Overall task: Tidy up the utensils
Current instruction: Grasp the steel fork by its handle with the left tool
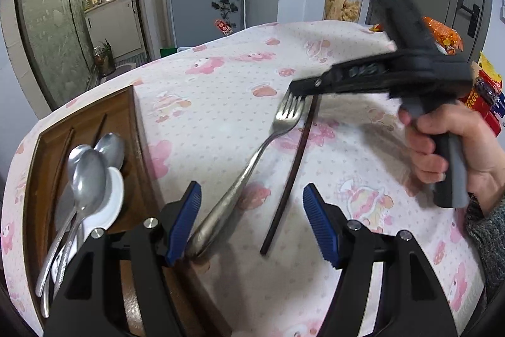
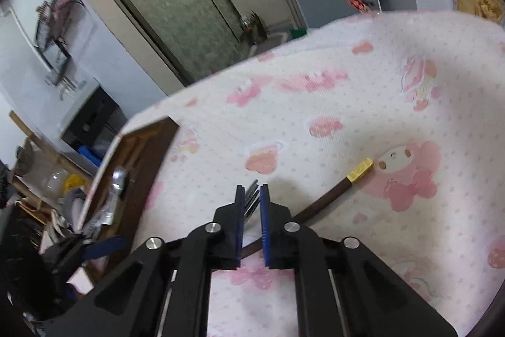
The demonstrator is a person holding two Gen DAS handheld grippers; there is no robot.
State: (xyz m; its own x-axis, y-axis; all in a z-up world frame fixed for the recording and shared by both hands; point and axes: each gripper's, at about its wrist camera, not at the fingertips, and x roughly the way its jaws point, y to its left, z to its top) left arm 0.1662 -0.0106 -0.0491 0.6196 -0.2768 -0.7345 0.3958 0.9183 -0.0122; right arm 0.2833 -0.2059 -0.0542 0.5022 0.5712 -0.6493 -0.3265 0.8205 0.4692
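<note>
R gripper (image 2: pixel 251 198) was nearly closed around fork (image 1: pixel 252 160) tines; handle ran to 7 o'clock, by wide-open, empty L gripper (image 1: pixel 252 210).

Your fork (image 1: pixel 252 160) lies on the desk (image 1: pixel 221 84), the chopstick (image 1: pixel 292 176) just right of it; the tray (image 1: pixel 126 122) at left holds the spoons (image 1: pixel 88 176).
</note>
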